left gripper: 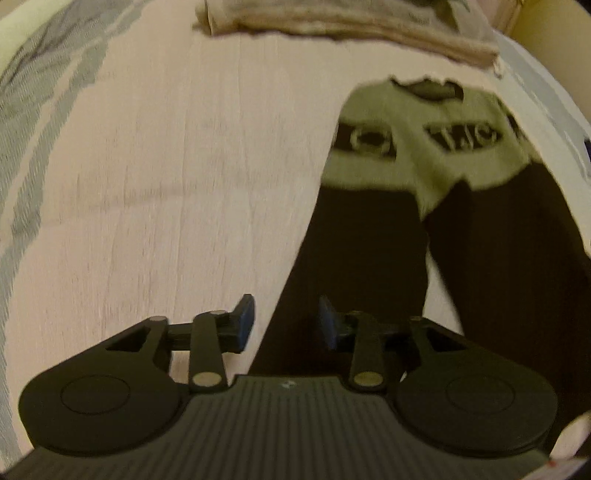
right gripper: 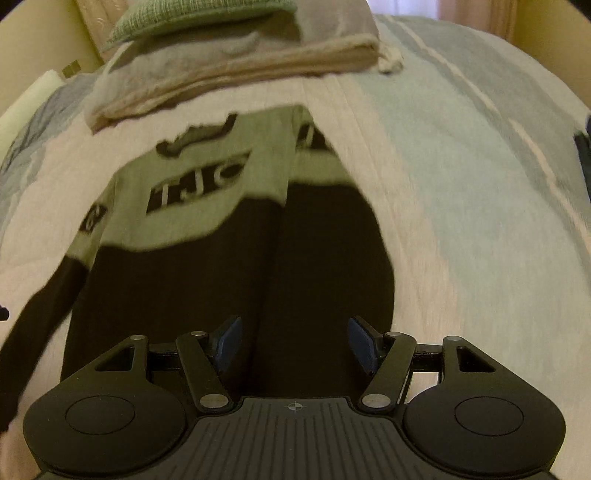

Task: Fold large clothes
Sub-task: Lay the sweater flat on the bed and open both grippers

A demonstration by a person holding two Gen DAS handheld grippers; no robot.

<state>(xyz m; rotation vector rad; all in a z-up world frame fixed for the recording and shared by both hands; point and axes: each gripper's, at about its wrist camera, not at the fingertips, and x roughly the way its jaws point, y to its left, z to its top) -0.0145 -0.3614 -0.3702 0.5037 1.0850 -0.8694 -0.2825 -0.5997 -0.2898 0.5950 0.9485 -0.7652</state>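
Note:
A black sweater (left gripper: 369, 251) with a pale green chest band and black lettering lies flat on the bed, collar at the far end. One sleeve is folded in over the body. My left gripper (left gripper: 286, 321) is open above the sweater's near left edge, its jaws straddling that edge with nothing between them. In the right wrist view the same sweater (right gripper: 207, 280) fills the middle. My right gripper (right gripper: 293, 343) is open over the near hem on the black part, holding nothing. The other sleeve trails out to the left.
A stack of folded clothes (right gripper: 236, 70), beige and grey with a green knit on top, sits beyond the sweater's collar; it shows as the beige stack (left gripper: 351, 26) in the left view. The bed cover (right gripper: 461, 184) is pale with grey-blue stripes. Both views are blurred.

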